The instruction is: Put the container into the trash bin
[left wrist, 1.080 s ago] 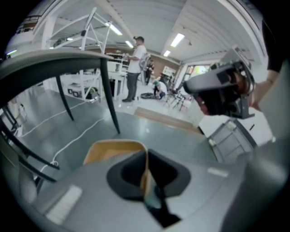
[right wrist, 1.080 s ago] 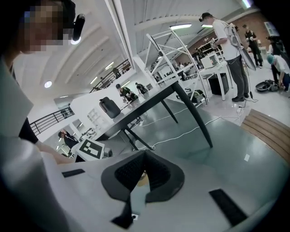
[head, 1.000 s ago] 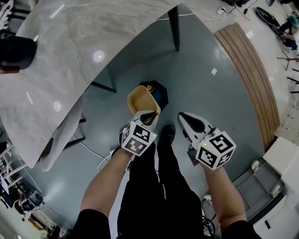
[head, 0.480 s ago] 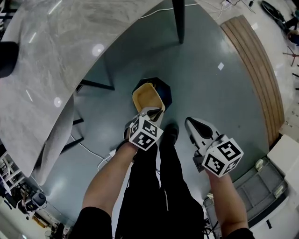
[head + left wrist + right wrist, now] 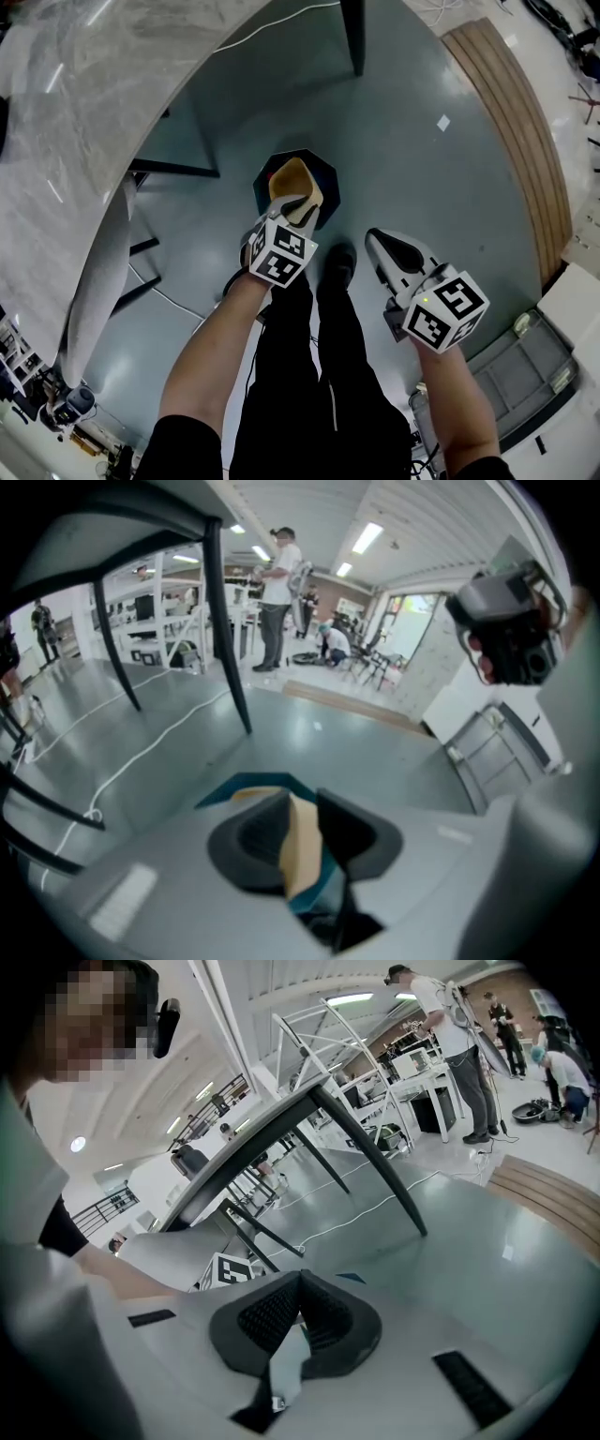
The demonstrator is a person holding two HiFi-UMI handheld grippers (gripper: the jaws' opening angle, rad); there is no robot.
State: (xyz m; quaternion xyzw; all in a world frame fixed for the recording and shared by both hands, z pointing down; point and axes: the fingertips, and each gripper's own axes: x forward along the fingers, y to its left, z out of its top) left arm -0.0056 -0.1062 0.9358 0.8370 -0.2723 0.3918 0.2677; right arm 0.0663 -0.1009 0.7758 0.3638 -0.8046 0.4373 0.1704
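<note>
A tan container (image 5: 293, 178) hangs tilted over the mouth of the dark blue trash bin (image 5: 326, 176) on the floor. My left gripper (image 5: 296, 210) is at its near rim, jaws opening. In the left gripper view the container's tan wall (image 5: 302, 846) still stands between the pads, with a gap on the right side and the bin's teal rim (image 5: 251, 782) just beyond. My right gripper (image 5: 377, 240) hovers to the right of the bin over bare floor. Its pads meet at the tips (image 5: 300, 1279) with nothing between them.
A marble table (image 5: 94, 94) overhangs the left side, with a black leg (image 5: 352, 37) beyond the bin. A grey chair (image 5: 103, 272) and a white cable (image 5: 164, 300) lie at left. A wooden strip (image 5: 506, 112) runs along the right, a grey case (image 5: 525, 375) at lower right.
Both grippers have come down toward the floor. The container has sunk from above the bin to its mouth and tipped more steeply.
</note>
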